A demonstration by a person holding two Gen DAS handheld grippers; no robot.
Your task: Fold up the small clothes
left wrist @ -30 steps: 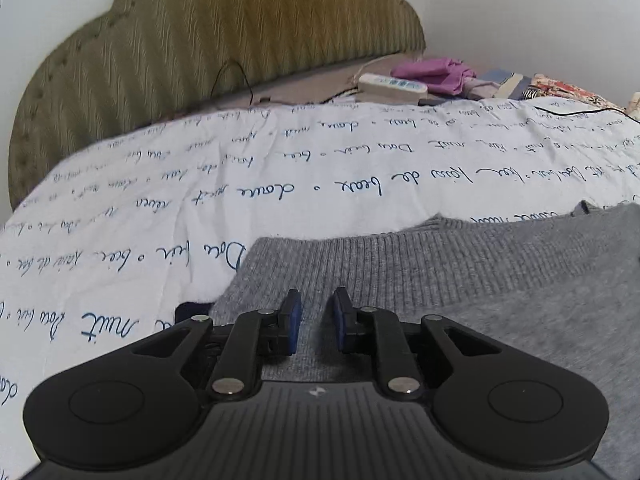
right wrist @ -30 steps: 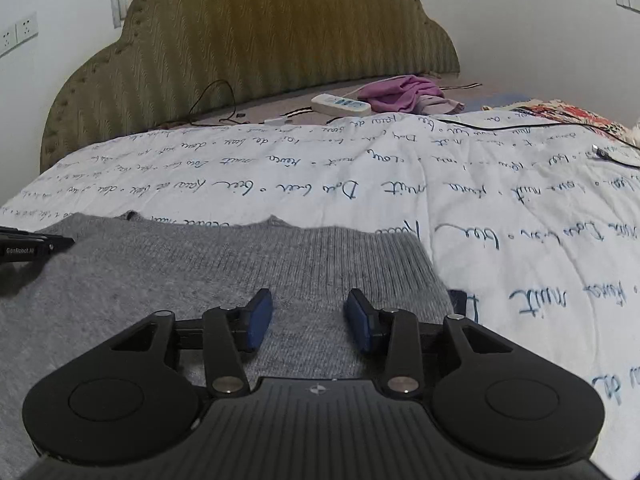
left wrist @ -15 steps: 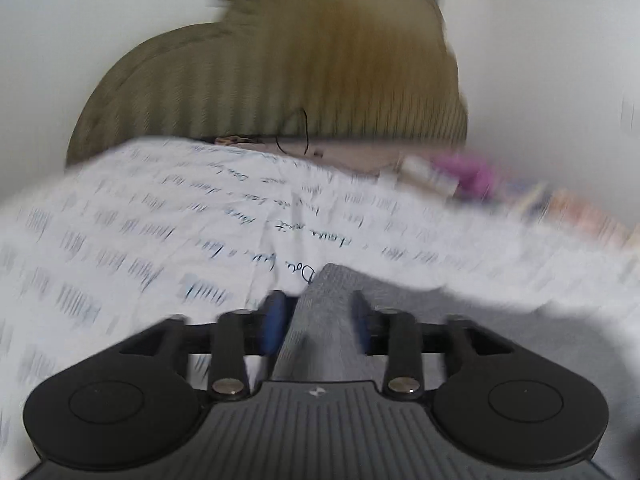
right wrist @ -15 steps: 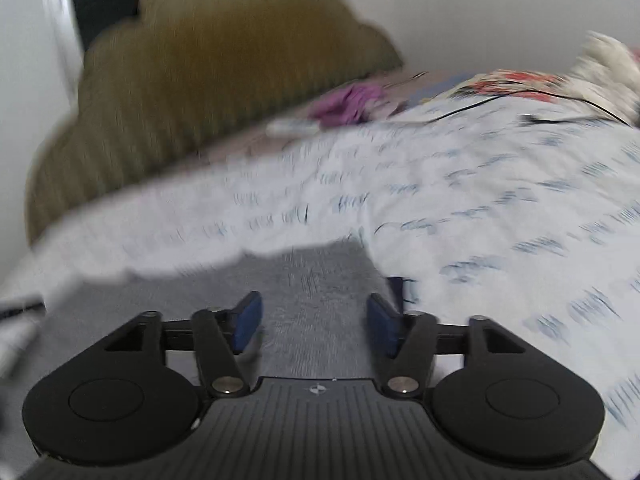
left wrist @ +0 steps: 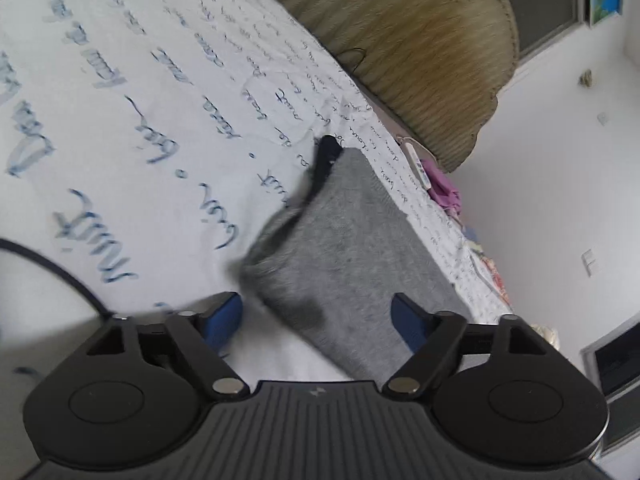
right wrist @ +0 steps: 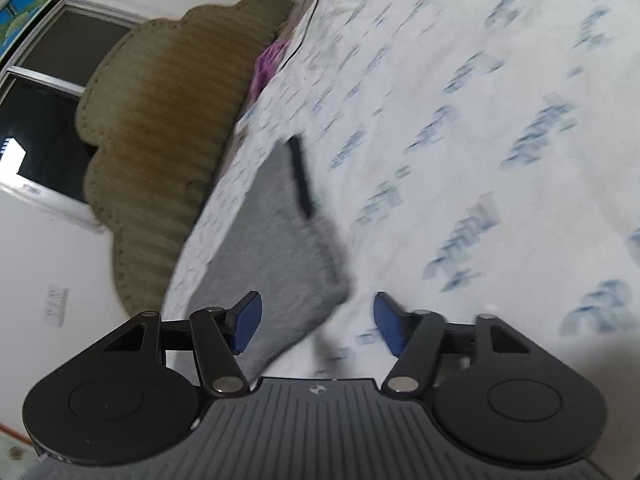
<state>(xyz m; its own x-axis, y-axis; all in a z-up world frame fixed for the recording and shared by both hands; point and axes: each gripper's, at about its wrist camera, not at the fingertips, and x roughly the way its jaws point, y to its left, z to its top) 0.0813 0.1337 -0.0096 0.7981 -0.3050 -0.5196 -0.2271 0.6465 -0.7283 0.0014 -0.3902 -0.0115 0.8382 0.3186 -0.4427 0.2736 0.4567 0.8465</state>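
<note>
Now the left tool (left wrist: 316,320) has just been opening, its jaws apart and gripping nothing; the grey sweater (left wrist: 352,248) lies folded mid-bed, toward the headboard edge. Right tool (right wrist: 318,322), narrowing slightly, stands apart too. Further folds may remain.

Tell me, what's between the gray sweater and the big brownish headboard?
In the left wrist view, a strip of the white bedsheet with blue writing lies between the gray sweater and the headboard. Nothing else sits there.

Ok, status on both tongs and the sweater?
Left tongs open, right tongs open, both empty. Grey knitted sweater folded on bedsheet. Nothing in the way.
</note>
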